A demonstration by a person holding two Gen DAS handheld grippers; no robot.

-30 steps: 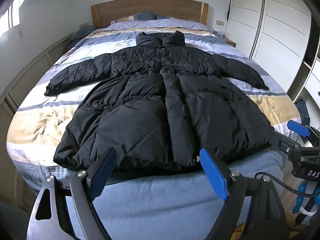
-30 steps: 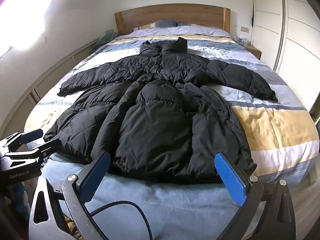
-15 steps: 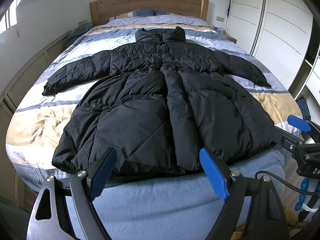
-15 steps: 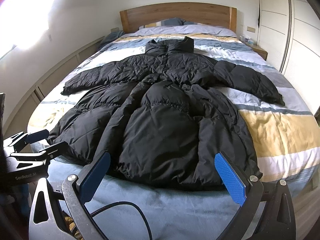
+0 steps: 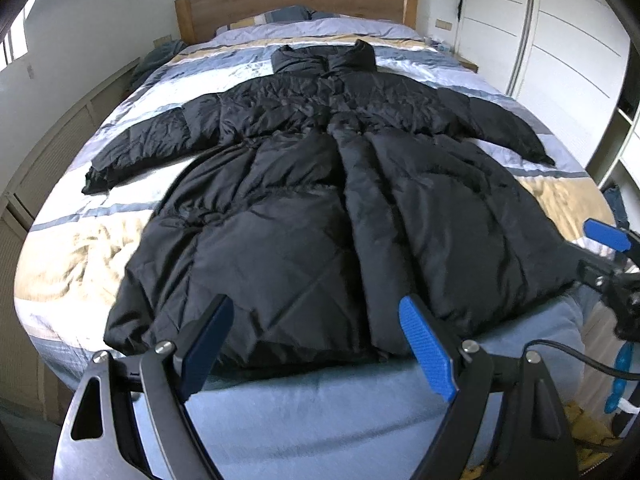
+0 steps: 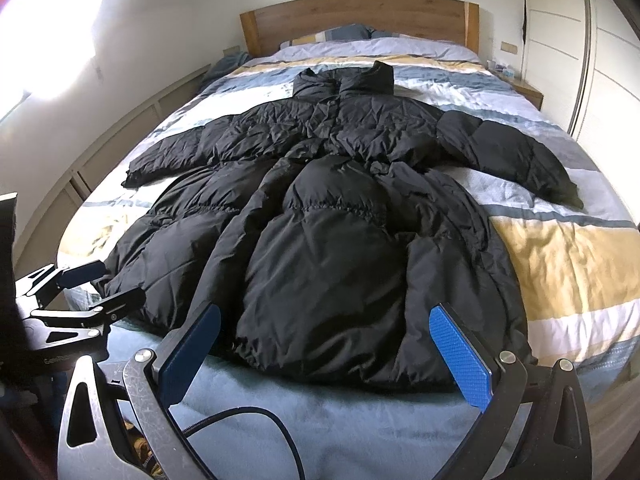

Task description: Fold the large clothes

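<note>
Striped blue, white and mustard bedding (image 5: pixel 92 240) covers a wide bed with a wooden headboard (image 5: pixel 296 0) at 12 o'clock; white wardrobe doors (image 5: pixel 560 64) are seen at 2 o'clock. A long black quilted puffer coat (image 5: pixel 312 208) is laid flat on the bedding, front up, collar toward the headboard, sleeves spread to 9 and 3 o'clock, hem at the foot edge. The left gripper (image 5: pixel 316 344) is held just short of the hem, blue-padded fingers spread wide, nothing grasped. The right gripper (image 6: pixel 324 352) is likewise held released and empty at the hem. In the left view, the right gripper is cut off by the frame edge at 3 o'clock. The pillows (image 6: pixel 344 34) are largely hidden.
</note>
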